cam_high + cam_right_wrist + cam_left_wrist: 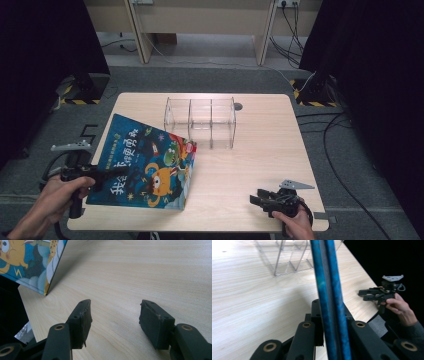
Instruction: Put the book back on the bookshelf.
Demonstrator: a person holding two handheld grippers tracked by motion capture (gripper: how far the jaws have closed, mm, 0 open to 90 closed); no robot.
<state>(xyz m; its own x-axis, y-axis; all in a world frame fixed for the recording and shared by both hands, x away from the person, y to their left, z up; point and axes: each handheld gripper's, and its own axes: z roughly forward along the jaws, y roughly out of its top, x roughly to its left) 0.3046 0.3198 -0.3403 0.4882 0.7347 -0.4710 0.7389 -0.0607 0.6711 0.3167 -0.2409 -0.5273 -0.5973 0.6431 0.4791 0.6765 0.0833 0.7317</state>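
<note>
A picture book (147,165) with a blue cartoon cover stands tilted on the left half of the wooden table (250,160), its left side lifted and its right edge resting on the wood. My left gripper (102,176) is shut on the book's left edge; in the left gripper view the blue edge of the book (329,290) runs up between the black jaws. My right gripper (256,197) rests near the front right corner, open with nothing between its pads (85,320). The book's corner (37,267) lies ahead and to the left of it.
A clear acrylic organizer (200,122) with three compartments stands at the back middle of the table, also in the left gripper view (289,257). A small dark disc (238,106) sits beside it. Black curtains flank the table, and cables (345,165) trail on the floor at right.
</note>
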